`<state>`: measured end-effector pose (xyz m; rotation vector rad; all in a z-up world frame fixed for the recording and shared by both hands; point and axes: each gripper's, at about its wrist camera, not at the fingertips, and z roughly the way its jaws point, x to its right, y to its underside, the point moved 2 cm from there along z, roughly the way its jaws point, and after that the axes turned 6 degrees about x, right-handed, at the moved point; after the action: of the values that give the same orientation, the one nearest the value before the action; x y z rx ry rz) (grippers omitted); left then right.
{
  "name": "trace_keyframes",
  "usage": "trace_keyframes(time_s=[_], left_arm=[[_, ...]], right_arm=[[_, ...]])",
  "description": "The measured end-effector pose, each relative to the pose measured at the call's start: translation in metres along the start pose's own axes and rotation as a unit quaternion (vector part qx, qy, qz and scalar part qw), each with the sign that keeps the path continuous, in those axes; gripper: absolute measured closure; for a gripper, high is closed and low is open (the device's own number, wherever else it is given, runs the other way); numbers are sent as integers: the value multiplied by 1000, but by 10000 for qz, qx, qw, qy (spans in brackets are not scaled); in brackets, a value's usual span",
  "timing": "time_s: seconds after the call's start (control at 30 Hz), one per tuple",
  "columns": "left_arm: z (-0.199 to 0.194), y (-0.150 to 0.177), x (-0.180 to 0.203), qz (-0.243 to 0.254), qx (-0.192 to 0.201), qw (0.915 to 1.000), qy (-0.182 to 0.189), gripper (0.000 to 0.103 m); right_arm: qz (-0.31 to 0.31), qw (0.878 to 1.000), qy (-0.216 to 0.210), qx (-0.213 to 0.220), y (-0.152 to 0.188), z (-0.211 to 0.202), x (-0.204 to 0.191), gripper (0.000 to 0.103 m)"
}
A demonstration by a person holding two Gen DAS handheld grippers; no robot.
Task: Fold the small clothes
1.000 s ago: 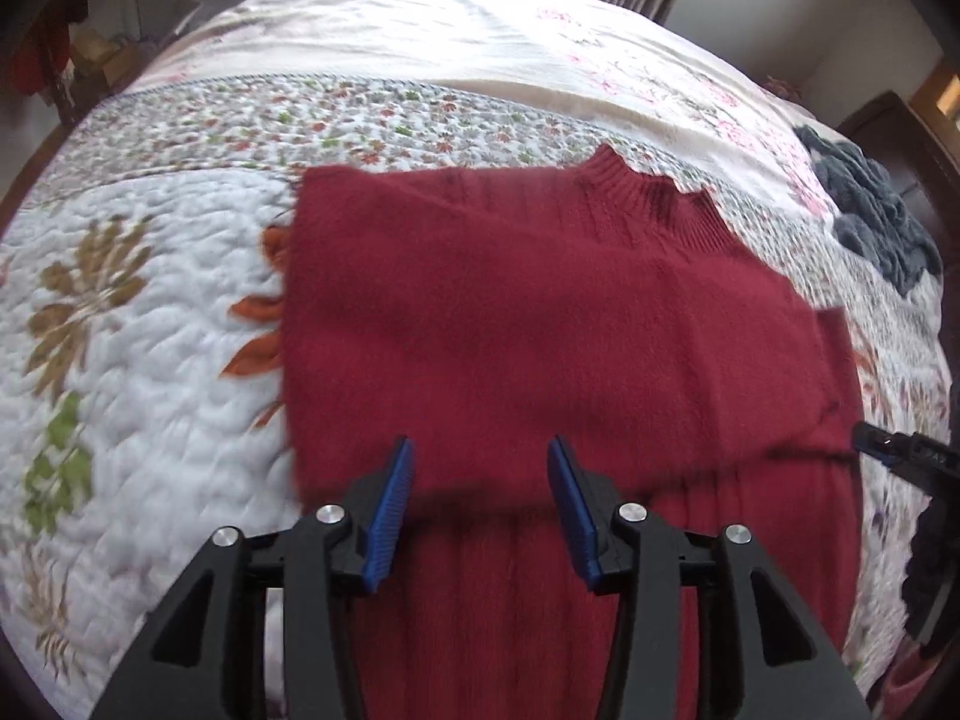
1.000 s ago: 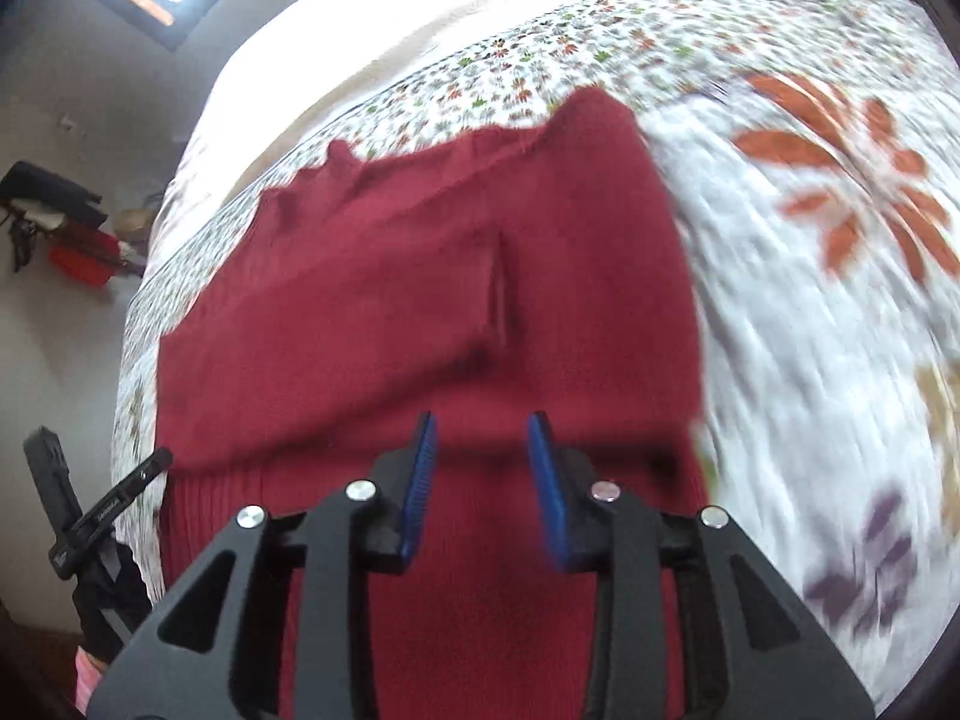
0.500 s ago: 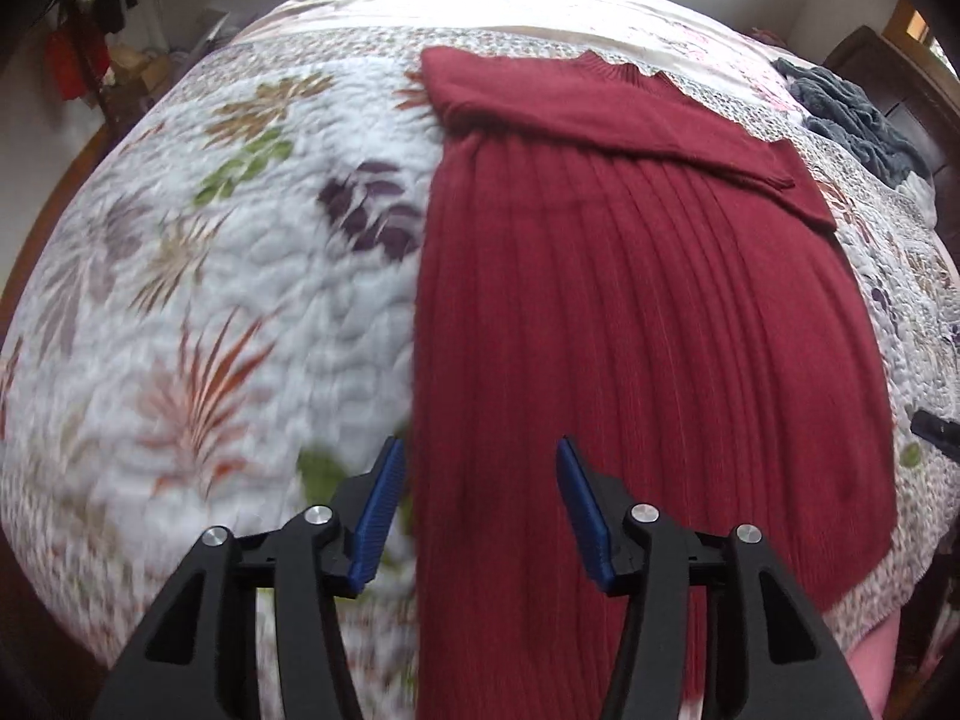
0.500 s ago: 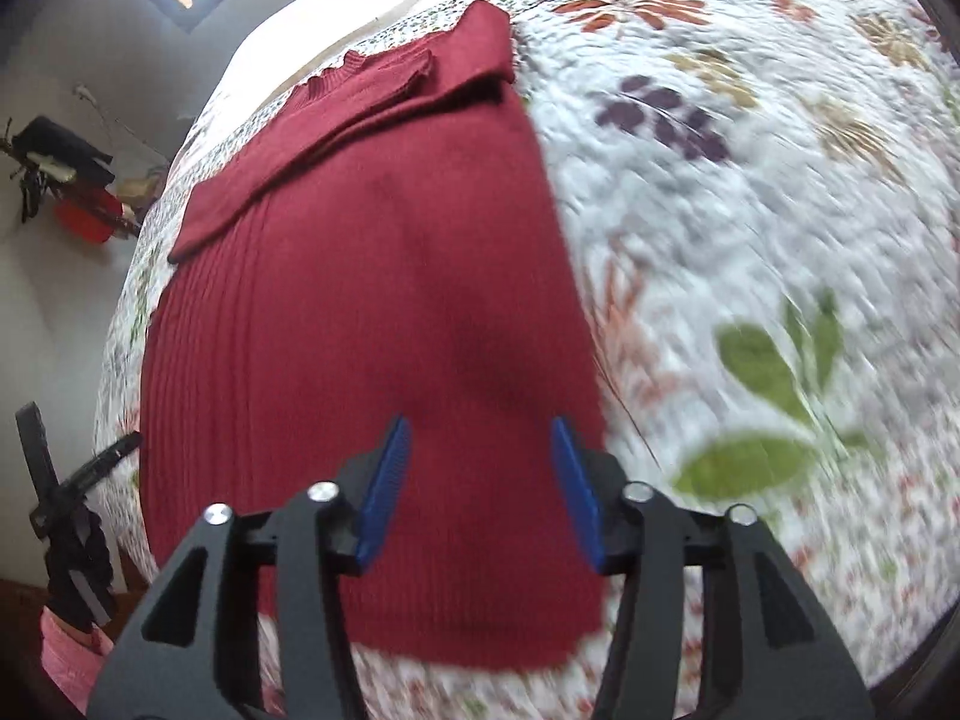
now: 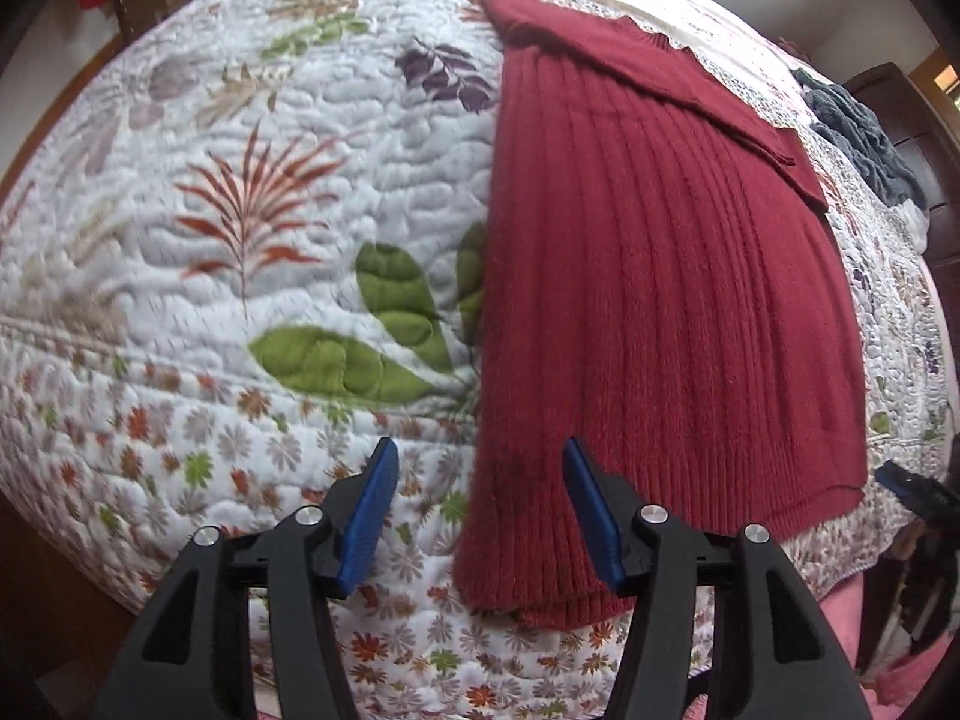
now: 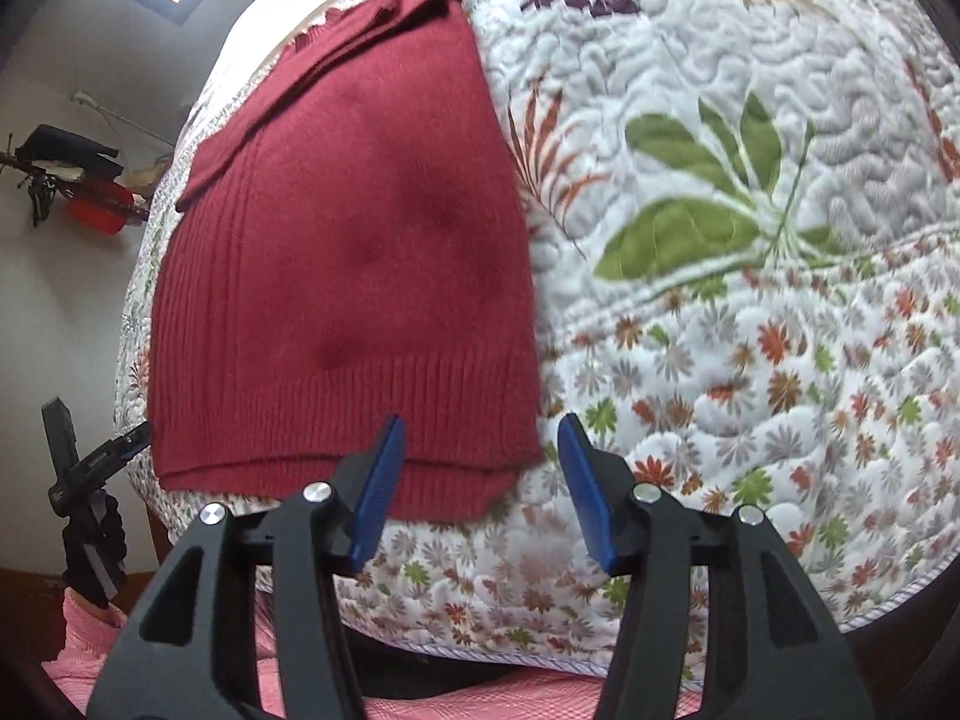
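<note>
- On the quilted floral bedspread, at its near edge, a dark red ribbed sweater is being shown lying flat, with its hem toward the cameras and its collar end far away.
- At the far end of the sweater, a sleeve is being seen folded across the top, over the body of the garment.
- In the left wrist view, the left gripper is being held with its blue-padded jaws spread apart, nothing being clamped between them; the sweater's near left hem corner is being framed between the pads, and whether it is being touched cannot be told.
- At the far right of that view, a grey bundle of cloth is being seen lying on the bed, well apart from the sweater.
- In the right wrist view, the right gripper is likewise being held wide apart and empty, just over the sweater's near right hem corner.
- Below both grippers, pink checked fabric on the person is being glimpsed.
</note>
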<state>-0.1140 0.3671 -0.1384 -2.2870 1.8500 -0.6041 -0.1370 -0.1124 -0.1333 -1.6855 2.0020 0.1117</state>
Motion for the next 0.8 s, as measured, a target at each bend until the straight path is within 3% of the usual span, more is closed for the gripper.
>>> trace_keyframes(time_s=[0.3,0.5,0.57,0.73,0.8], left_arm=[[15,9,15,-142,-288,9979,569,48],[22,9,21,-117,-316,9977,587,49],[24,8,21,-133,-315,9977,582,55],[23,6,8,-363,-286,9964,714,84],[21,6,7,-474,-291,9950,825,90]], right_arm=[[412,9971,-600,-228,5,21,0,58],[667,9923,-1018,-225,4,24,0,63],[687,9920,-1035,-243,4,25,3,66],[641,9941,-804,-360,3,35,2,91],[629,9946,-755,-330,0,33,2,98]])
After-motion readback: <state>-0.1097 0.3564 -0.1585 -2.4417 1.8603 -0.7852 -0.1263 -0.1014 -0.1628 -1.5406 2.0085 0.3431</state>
